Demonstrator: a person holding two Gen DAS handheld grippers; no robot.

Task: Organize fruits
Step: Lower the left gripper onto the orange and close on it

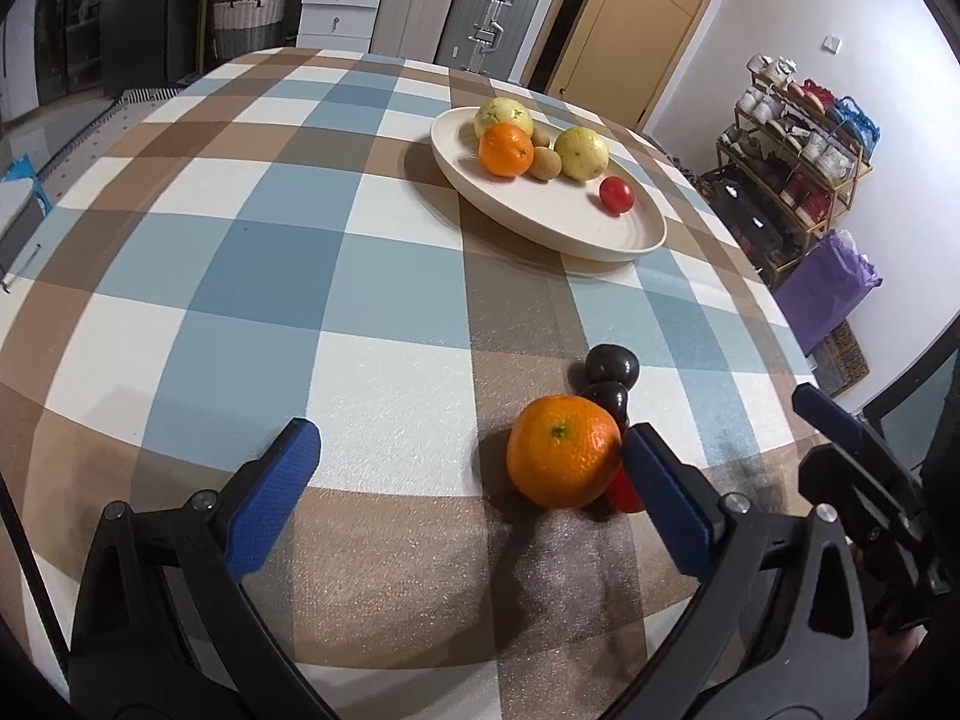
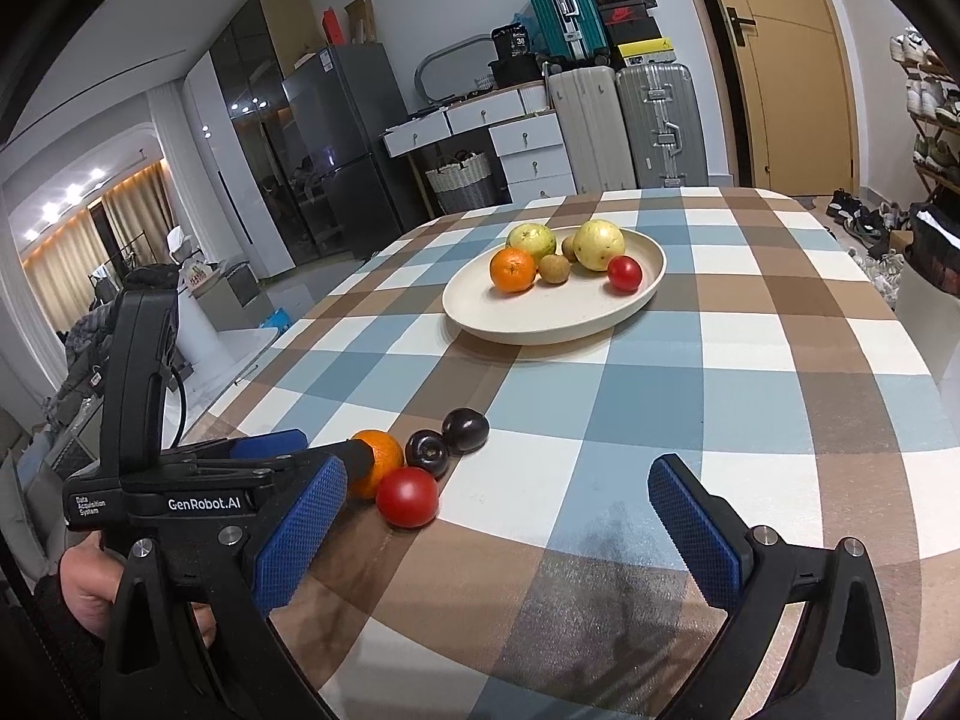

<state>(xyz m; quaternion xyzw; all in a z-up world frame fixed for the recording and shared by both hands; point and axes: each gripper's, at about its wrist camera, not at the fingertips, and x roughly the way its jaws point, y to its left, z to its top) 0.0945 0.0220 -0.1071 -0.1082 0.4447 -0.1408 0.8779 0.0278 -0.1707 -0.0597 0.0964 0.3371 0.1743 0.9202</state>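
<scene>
While both tongs gape wide over checked worktop [image 1: 240, 276], left tongs [image 1: 468, 450] bracket near orange [image 1: 563, 451], right pad beside it; contact unclear. Red tomato [image 2: 407, 497] and two dark plums [image 2: 445, 439] touch in cluster beside orange. Right tongs [image 2: 498, 486] hold nothing. Cream plate [image 2: 540, 318] farther back carries remaining fruits
</scene>
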